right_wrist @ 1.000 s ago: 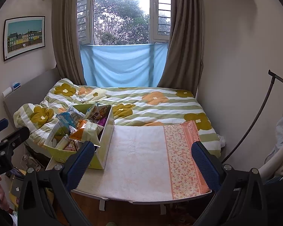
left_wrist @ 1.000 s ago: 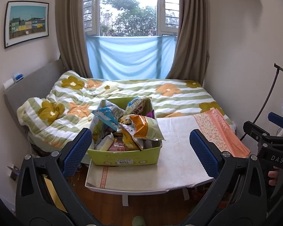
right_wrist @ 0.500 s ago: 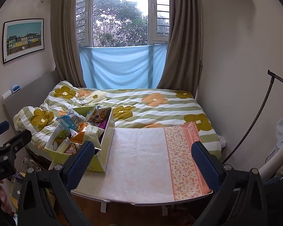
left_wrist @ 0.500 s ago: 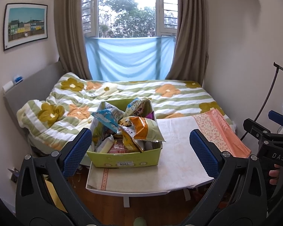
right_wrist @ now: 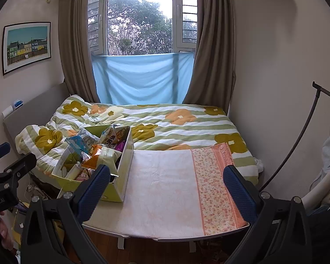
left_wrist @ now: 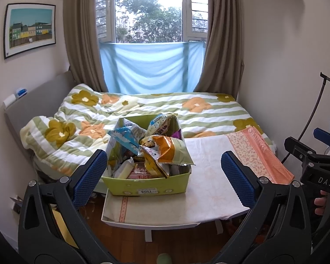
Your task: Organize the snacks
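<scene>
A lime-green box (left_wrist: 147,187) full of snack bags (left_wrist: 165,151) stands on the left part of a small table covered with a white cloth (left_wrist: 209,176). It also shows in the right wrist view (right_wrist: 118,184) at the table's left end. My left gripper (left_wrist: 164,179) is open and empty, held back from the table's near edge, facing the box. My right gripper (right_wrist: 166,188) is open and empty, facing the bare cloth (right_wrist: 165,182). Each gripper shows at the edge of the other's view.
A bed with a green-striped flowered quilt (left_wrist: 143,110) lies behind the table. The cloth has an orange floral band (right_wrist: 215,187) at the right end. A dark stand pole (right_wrist: 296,136) rises at right. Wooden floor (left_wrist: 169,242) lies below.
Both grippers have drifted slightly back and lower; the table and box sit a little lower in view. Nothing was taken hold of.
</scene>
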Available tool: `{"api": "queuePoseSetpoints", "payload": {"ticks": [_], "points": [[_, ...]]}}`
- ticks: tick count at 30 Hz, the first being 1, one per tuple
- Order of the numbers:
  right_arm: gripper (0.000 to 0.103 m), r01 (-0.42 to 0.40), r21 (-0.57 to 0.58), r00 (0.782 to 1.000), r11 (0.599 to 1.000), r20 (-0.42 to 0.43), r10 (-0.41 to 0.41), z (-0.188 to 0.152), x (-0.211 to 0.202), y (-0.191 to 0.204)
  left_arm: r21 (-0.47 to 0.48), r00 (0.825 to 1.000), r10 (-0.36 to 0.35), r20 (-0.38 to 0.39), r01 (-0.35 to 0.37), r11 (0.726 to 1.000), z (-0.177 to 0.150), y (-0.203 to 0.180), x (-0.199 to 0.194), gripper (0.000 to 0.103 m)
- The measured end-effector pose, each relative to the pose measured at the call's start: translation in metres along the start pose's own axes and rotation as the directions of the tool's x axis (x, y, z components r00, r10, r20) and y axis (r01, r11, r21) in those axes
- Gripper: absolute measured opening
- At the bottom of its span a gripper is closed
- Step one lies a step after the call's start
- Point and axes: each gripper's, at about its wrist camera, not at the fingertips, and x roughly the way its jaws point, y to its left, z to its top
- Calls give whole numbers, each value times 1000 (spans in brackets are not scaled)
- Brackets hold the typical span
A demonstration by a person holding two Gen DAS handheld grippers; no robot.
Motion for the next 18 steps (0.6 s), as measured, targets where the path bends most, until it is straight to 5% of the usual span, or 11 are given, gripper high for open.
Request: {"api": "queuePoseSetpoints", "payload": {"ticks": [18], "points": [[102, 1, -4, 1000, 1000, -8, -1, 2, 4, 1, -26, 1000, 11, 20, -11, 1000, 2, 13, 11, 103]]}}
